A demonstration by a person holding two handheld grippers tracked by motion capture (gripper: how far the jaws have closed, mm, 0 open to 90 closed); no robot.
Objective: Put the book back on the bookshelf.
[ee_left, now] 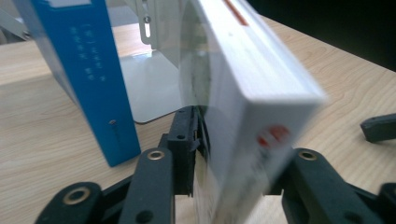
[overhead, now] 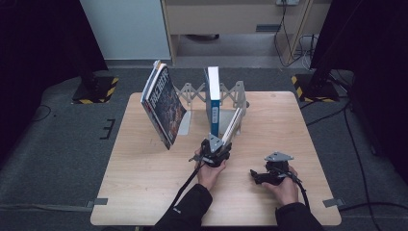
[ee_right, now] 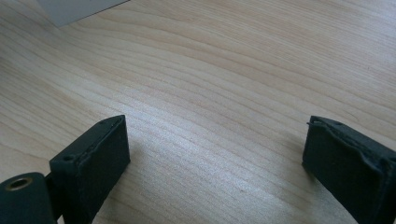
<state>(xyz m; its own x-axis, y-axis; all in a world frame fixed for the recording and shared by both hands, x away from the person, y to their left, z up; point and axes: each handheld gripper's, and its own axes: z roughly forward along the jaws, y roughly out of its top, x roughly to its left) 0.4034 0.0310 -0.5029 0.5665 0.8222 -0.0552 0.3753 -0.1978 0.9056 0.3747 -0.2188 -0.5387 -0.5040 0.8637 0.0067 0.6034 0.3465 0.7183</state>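
A white book [overhead: 234,126] leans to the right against the metal bookend rack [overhead: 231,91], and in the left gripper view it is a blurred white slab [ee_left: 243,79]. My left gripper [overhead: 221,145] is at the book's lower near corner, one jaw on each side of it [ee_left: 240,156]. A thin dark gap shows at the left pad, so the jaws look open around the book. A blue book [overhead: 213,98] stands upright just left of it [ee_left: 93,79]. My right gripper [overhead: 255,176] rests low over bare table, open and holding nothing [ee_right: 215,158].
Several dark-covered books [overhead: 162,103] lean together at the rack's left end. The rack's flat metal foot [ee_left: 149,88] lies on the wooden table [overhead: 144,183] between the blue and white books. A black jaw of the other gripper [ee_left: 378,126] lies to the right.
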